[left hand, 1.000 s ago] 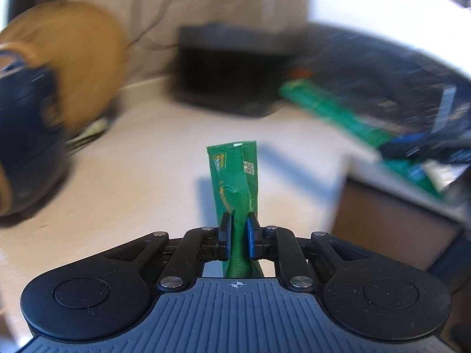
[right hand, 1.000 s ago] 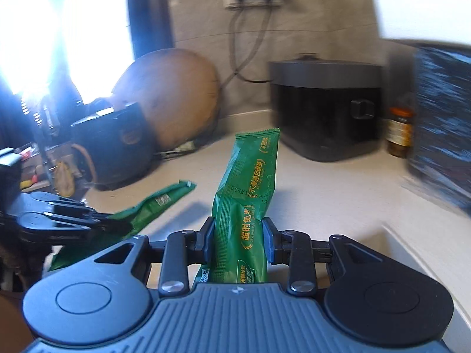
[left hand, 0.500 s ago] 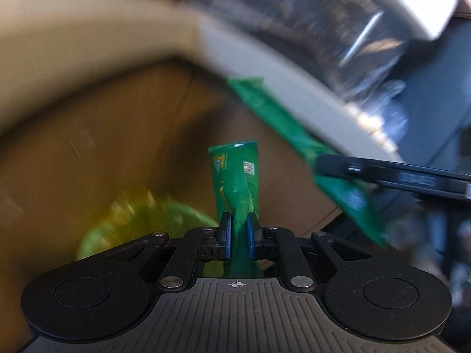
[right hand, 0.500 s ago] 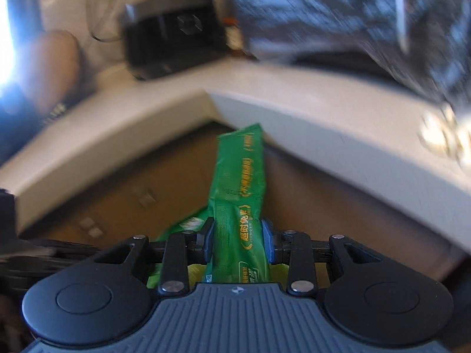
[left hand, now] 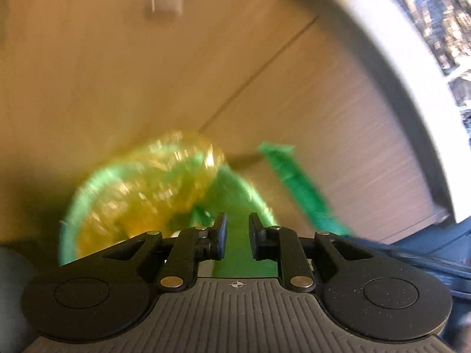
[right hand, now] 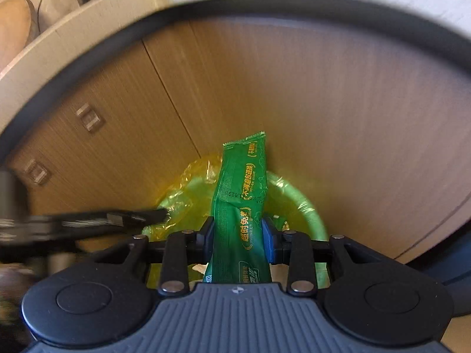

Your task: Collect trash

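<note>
A wood-grain cabinet front [right hand: 294,94] fills most of both views, with a pale countertop edge [right hand: 67,32] curving above it and two small square handles [right hand: 89,116] set into the left door panel. Below, close against the cabinet, stands a green bin [right hand: 312,209] lined with a crinkled yellow bag [right hand: 182,188]; the left wrist view shows the same bin [left hand: 253,194] and liner [left hand: 153,182] badly blurred. The right gripper [right hand: 239,231] hangs over the bin's mouth with its jaws pressed against both sides of a green snack wrapper [right hand: 243,194], which stands upright between the blue pads and rises above them, its printed top edge against the cabinet. That wrapper [left hand: 297,182] appears in the left view as a green smear to the right of the bin. The left gripper [left hand: 238,236] has its fingers spread apart with nothing between them, only the green of the bin's inside showing in the gap; from the right camera it [right hand: 159,214] reaches in from the left, blurred, its tip over the liner's rim
</note>
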